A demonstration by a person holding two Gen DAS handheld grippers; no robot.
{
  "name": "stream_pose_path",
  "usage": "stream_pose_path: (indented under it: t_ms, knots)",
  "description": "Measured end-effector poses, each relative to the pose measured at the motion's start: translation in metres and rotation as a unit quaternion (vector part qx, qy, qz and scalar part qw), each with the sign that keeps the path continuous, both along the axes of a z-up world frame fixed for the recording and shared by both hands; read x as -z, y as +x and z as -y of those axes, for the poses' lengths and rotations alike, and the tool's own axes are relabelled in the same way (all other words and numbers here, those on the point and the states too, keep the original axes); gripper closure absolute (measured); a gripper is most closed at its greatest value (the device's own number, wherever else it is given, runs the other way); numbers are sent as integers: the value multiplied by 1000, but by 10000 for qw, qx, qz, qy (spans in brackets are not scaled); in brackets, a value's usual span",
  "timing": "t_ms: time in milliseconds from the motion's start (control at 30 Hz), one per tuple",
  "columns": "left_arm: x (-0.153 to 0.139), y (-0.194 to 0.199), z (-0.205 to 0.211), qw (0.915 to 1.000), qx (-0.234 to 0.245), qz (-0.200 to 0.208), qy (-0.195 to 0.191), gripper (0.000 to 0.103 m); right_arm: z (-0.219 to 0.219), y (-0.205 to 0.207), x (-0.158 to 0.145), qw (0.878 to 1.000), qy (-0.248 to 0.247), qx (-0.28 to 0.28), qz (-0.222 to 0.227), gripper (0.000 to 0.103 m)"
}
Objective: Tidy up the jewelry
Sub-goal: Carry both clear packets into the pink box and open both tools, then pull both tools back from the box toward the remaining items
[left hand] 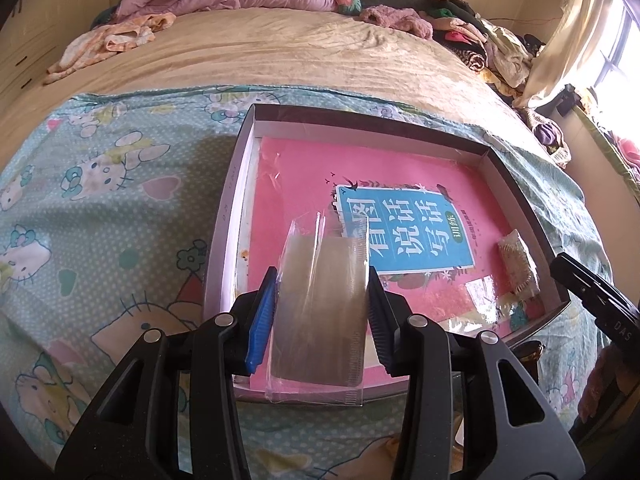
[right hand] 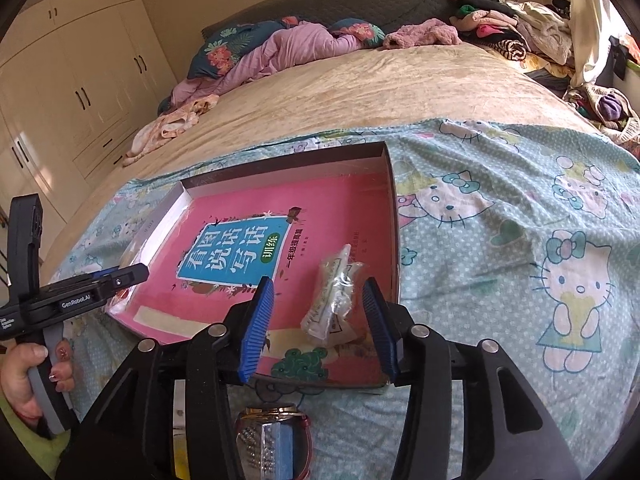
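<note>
A shallow grey box [left hand: 230, 200] lies on the bed with a pink book [left hand: 304, 168] inside it. My left gripper [left hand: 322, 312] is shut on a flat clear plastic packet [left hand: 320, 300] with a tan card in it, held over the box's near edge. A small clear bag of jewelry [right hand: 334, 296] lies on the book near the box's right wall, also seen in the left wrist view [left hand: 518, 264]. My right gripper [right hand: 320, 328] is open, its fingers on either side of that bag, not touching it. The box shows in the right wrist view [right hand: 394, 208] too.
A Hello Kitty sheet [right hand: 520, 240] covers the near part of the bed. A red-rimmed sparkly case [right hand: 276, 440] sits just below my right gripper. Clothes are piled at the bed's far right [right hand: 512, 28], pillows at the head [right hand: 248, 44]. Wardrobes [right hand: 80, 80] stand left.
</note>
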State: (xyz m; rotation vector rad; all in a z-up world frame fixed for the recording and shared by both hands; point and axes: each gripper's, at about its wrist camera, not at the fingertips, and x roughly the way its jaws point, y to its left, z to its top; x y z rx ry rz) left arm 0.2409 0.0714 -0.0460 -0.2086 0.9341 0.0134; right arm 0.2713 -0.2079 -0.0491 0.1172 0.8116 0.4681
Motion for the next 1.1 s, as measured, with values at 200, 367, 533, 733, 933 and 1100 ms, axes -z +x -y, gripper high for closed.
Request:
stream_pose_path:
  t_ms: [200, 367, 533, 733, 933, 1100]
  knots:
    - [-5, -5, 2, 10000, -15, 29, 46, 51, 12, -16, -17, 9997, 169, 72, 153, 42]
    - [-16, -11, 3, 9999, -10, 155, 58, 41, 17, -30, -29, 9993, 231, 76, 285, 29]
    - [-31, -23, 6, 9994, 2, 330, 56, 26, 18, -42, -41, 9989, 264, 19, 398, 28]
    - [-53, -41, 9, 9982, 41, 588, 69, 14, 18, -57, -52, 9983, 291, -15, 507, 28]
    - [-69, -59, 12, 9967, 59, 809, 58, 10, 18, -73, -61, 9976, 314, -69, 613, 28]
    - [-79, -75, 14, 9954, 59, 953, 64, 10, 17, -86, -68, 9971, 283, -141, 692, 28]
